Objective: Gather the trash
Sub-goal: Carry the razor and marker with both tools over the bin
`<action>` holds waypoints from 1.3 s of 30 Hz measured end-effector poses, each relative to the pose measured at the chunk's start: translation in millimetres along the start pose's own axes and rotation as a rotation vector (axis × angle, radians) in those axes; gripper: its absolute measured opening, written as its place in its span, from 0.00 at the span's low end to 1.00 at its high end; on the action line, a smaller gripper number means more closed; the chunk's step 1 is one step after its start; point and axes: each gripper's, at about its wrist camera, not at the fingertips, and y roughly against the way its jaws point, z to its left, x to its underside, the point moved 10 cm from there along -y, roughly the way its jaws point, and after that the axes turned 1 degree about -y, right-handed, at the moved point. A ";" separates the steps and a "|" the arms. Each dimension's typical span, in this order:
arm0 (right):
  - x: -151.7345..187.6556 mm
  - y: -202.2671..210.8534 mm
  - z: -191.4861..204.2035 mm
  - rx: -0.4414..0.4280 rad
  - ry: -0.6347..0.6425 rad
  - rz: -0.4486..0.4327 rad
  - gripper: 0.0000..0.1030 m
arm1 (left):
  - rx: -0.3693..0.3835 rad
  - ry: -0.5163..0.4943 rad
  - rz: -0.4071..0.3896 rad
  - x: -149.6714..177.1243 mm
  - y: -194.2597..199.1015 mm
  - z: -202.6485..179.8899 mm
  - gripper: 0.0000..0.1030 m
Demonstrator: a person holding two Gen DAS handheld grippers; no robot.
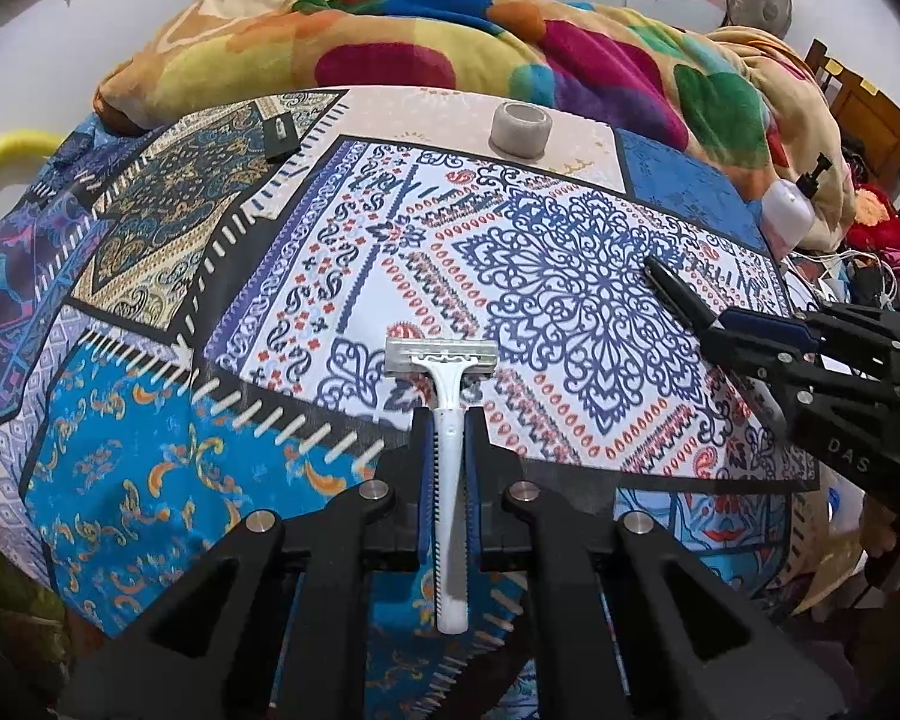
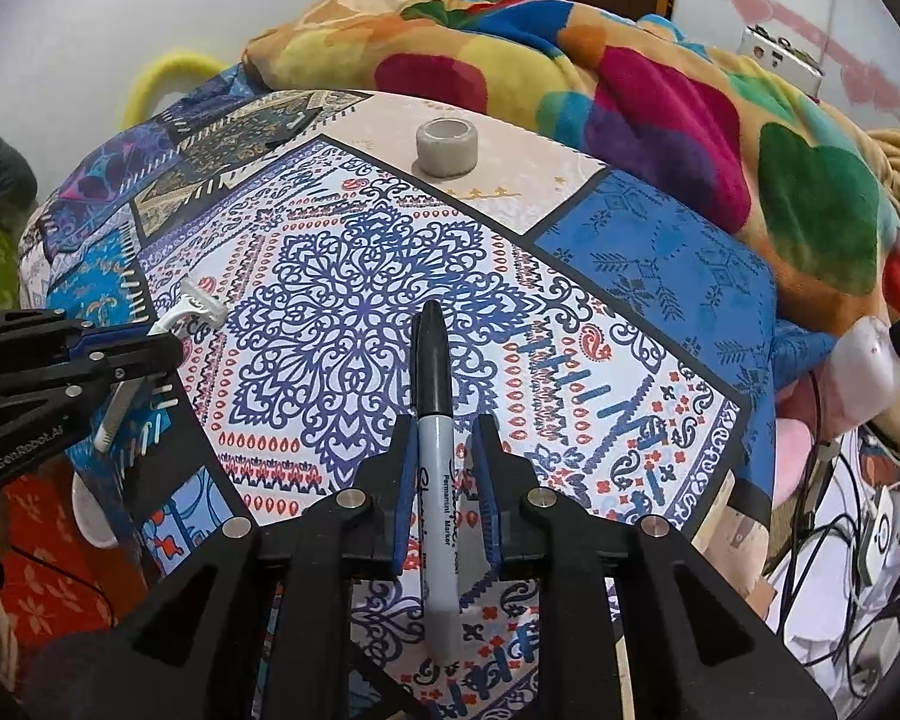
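A razor is clamped in the left gripper while a marker sits between the loosened jaws of the right gripper (over the bed's near edge), so carrying both to a bin is judged next.

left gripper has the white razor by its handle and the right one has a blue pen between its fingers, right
Not quite. The left gripper does hold the white razor by its handle, but between the right gripper fingers is a black Sharpie permanent marker, not a blue pen; the right wrist view shows its label.
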 end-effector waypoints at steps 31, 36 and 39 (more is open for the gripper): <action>-61.3 135.0 107.6 -0.074 0.043 -0.250 0.11 | -0.041 0.112 -0.215 21.2 174.0 57.2 0.08; -65.3 160.1 157.6 -0.144 0.068 -0.277 0.11 | -0.078 0.157 -0.262 43.7 225.3 84.8 0.08; -64.7 171.8 185.3 -0.176 0.087 -0.295 0.11 | -0.102 0.182 -0.282 57.4 247.6 101.5 0.08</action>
